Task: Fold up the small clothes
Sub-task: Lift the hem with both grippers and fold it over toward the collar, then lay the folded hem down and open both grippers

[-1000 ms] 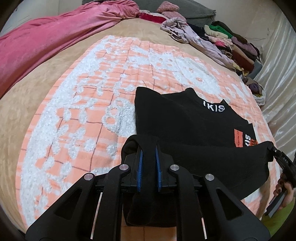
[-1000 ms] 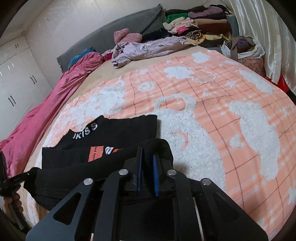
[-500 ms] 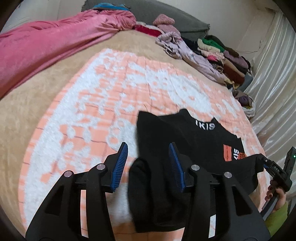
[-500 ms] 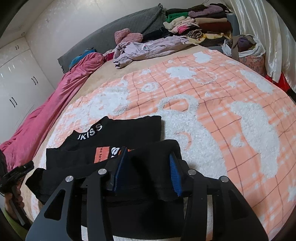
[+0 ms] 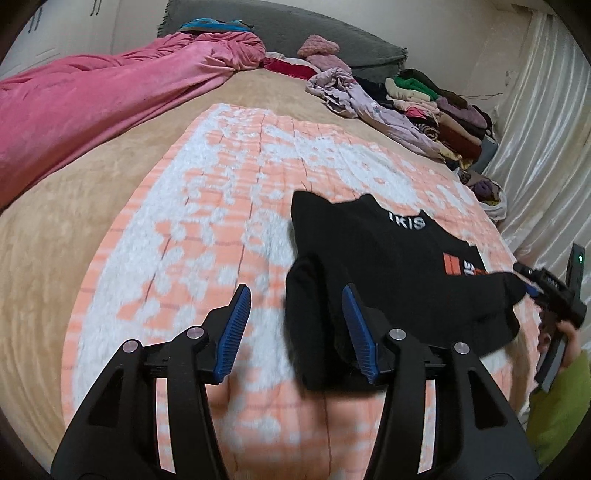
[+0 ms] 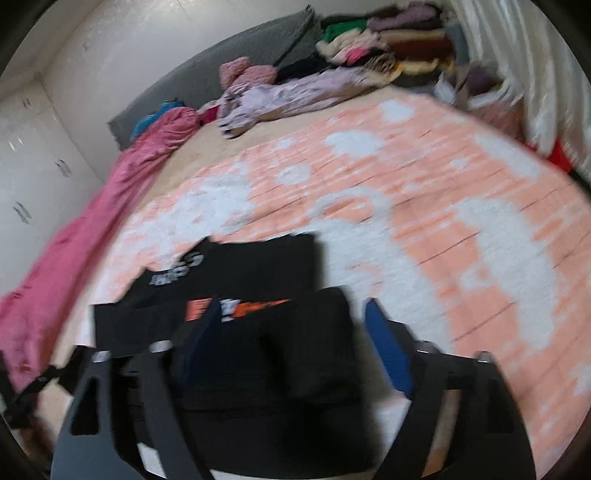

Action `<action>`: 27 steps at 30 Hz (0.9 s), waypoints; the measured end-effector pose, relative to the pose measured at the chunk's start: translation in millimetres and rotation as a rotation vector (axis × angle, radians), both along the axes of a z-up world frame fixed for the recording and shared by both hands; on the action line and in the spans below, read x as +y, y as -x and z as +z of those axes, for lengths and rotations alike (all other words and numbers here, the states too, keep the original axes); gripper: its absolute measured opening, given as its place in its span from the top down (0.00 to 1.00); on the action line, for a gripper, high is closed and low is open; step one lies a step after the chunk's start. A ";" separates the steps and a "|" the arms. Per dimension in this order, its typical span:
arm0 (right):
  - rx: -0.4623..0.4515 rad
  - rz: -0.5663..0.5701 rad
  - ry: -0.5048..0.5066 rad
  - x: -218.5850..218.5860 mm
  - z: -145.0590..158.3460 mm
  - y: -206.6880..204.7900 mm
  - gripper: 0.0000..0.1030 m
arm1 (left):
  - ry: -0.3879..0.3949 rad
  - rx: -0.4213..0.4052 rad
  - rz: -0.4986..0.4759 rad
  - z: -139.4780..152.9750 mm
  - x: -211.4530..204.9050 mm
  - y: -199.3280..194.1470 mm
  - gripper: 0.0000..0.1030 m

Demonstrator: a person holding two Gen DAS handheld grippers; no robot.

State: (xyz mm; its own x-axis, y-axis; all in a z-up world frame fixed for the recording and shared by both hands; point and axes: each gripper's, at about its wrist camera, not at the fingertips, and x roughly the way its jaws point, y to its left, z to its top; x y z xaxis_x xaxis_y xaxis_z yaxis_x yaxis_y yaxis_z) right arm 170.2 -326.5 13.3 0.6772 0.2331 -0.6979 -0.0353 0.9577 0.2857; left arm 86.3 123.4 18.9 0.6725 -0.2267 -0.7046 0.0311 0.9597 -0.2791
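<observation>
The left gripper (image 5: 295, 325) is held low over the orange-and-white blanket (image 5: 207, 229), pointing up the bed, its blue-padded jaws spread wide with nothing between them. Its right pad (image 5: 358, 332) overlaps the near left corner of the black shirt (image 5: 388, 266) in this view; whether it touches the cloth cannot be told.

The right gripper (image 6: 295, 339) is also low and aimed forward, jaws spread wide, and the near folded edge of the shirt (image 6: 258, 295) lies in the gap between them without being clamped; this view is blurred. In the left wrist view the same gripper (image 5: 532, 288) sits at the shirt's right corner, with the person's hand (image 5: 557, 339) and a green sleeve (image 5: 557, 410) behind it.

The shirt lies on the blanket, its bottom part folded up over the body, white lettering at the collar and an orange patch showing above the fold.

Beyond the blanket from the shirt: a pink quilt (image 5: 92, 107) along the left side, a grey blanket (image 5: 288, 33) at the head, a crumpled lilac garment (image 5: 365, 107) and a stack of folded clothes (image 5: 443, 118) toward the far right, beside a pale curtain (image 5: 546, 129). White cupboard doors (image 6: 33, 184) stand past the pink quilt.
</observation>
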 end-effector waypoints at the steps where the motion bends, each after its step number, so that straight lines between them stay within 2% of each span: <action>1: -0.007 -0.008 0.024 -2.7 2.1 0.9 0.21 | -0.006 0.004 -0.015 -1.5 -2.3 3.4 0.57; 4: -0.038 -0.031 0.076 -9.6 9.5 12.4 0.21 | -0.028 0.013 -0.051 -7.2 -14.7 10.6 0.57; 9: -0.097 0.067 0.113 8.6 10.5 59.4 0.23 | -0.054 0.008 -0.121 -16.6 -43.3 29.0 0.57; 10: -0.096 0.084 0.114 11.7 8.6 64.9 0.26 | -0.065 0.007 -0.129 -19.6 -50.9 32.7 0.57; 12: -0.078 0.131 0.140 25.2 0.3 76.5 0.42 | -0.087 0.006 -0.145 -24.3 -62.2 35.8 0.57; 13: -0.064 0.163 0.166 33.5 -6.0 81.7 0.57 | -0.110 0.011 -0.155 -27.3 -68.6 36.4 0.57; 14: -0.059 0.187 0.185 41.0 -10.6 85.1 0.66 | -0.131 0.010 -0.160 -28.8 -72.7 37.0 0.58; 16: -0.051 0.228 0.203 50.5 -17.1 89.6 0.71 | -0.179 0.004 -0.177 -32.1 -82.0 38.2 0.62; 19: -0.029 0.276 0.228 62.6 -31.0 88.2 0.73 | -0.206 0.007 -0.192 -35.1 -88.7 36.5 0.63; 23: -0.008 0.272 0.274 67.5 -44.9 81.3 0.73 | -0.255 0.011 -0.209 -40.9 -95.7 29.1 0.63; 27: -0.034 0.279 0.316 75.4 -49.8 75.9 0.73 | -0.278 0.025 -0.211 -48.5 -99.6 19.3 0.63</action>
